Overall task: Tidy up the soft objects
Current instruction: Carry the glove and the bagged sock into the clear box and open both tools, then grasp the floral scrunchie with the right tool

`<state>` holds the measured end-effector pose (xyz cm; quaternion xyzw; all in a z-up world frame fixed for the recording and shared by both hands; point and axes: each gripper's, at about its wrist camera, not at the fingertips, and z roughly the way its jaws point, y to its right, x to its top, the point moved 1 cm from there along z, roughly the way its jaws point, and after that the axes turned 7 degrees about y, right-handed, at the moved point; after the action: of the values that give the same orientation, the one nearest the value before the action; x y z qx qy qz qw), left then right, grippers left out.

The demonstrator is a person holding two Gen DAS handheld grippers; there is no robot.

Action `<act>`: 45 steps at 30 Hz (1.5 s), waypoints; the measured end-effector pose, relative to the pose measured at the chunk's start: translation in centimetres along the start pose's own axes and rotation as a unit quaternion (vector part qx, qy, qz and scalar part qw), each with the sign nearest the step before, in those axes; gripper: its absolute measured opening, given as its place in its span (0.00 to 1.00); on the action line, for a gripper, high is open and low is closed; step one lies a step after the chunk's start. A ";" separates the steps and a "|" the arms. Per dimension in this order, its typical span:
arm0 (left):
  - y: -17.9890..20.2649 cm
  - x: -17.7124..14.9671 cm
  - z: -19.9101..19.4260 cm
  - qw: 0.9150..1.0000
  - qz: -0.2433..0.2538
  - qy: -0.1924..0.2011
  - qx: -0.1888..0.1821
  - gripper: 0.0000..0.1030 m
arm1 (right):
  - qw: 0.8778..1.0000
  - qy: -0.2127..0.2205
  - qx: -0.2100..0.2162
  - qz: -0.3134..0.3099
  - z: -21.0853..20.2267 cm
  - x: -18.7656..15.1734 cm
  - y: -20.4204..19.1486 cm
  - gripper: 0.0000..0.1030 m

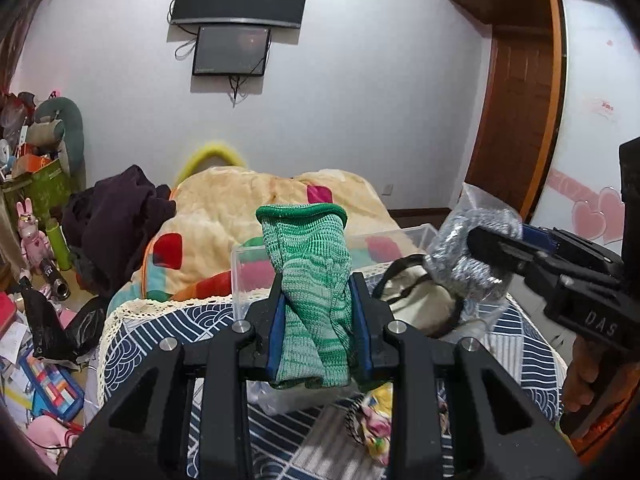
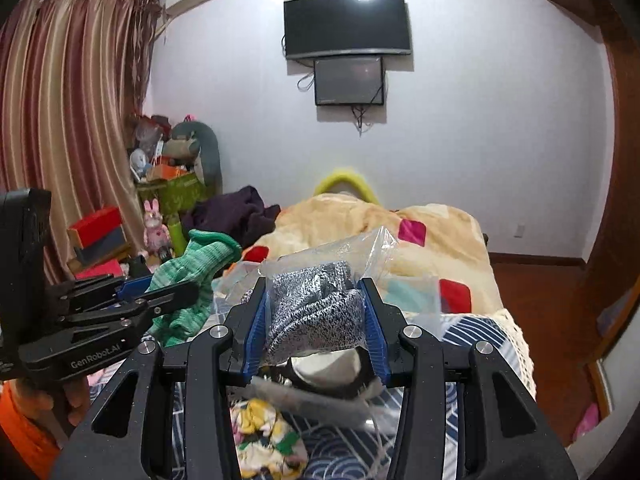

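My left gripper [image 1: 318, 292] is shut on a green knit glove [image 1: 310, 280] and holds it upright above the bed; the glove also shows in the right wrist view [image 2: 188, 276]. My right gripper [image 2: 316, 304] is shut on a grey speckled knit item in a clear plastic bag [image 2: 316, 312], held up in the air; it shows at the right of the left wrist view [image 1: 472, 256]. A clear plastic bin [image 1: 256, 272] stands on the bed just beyond both grippers. A cream bag with black straps [image 1: 416, 300] lies below the grey item.
A blue-and-white patterned cover [image 1: 160, 332] with lace trim spreads over the near bed. A colourful floral cloth [image 2: 264, 436] lies on it. A yellow patchwork blanket [image 1: 240, 200] and dark clothes [image 1: 116, 216] lie further back. Clutter fills the floor at left [image 1: 36, 320].
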<state>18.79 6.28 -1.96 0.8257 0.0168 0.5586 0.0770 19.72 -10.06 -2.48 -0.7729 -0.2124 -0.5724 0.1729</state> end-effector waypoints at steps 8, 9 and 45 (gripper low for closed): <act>-1.0 -0.4 5.1 0.999 -0.005 -0.047 0.005 0.29 | 0.998 -0.056 -0.001 -0.019 4.3 -1.2 -0.4 0.39; -0.9 -0.4 5.6 0.999 -0.003 -0.051 0.006 0.29 | 0.998 -0.062 -0.002 -0.020 4.7 -1.4 -0.4 0.39; 1.5 -1.9 -2.5 0.999 0.037 -0.018 0.004 0.80 | 0.998 -0.052 0.008 -0.017 -1.7 -2.8 1.1 0.68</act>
<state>15.70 4.82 -2.53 0.8359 -0.0131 0.5461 0.0535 18.20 -12.18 -4.75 -0.7966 -0.2390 -0.5324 0.1577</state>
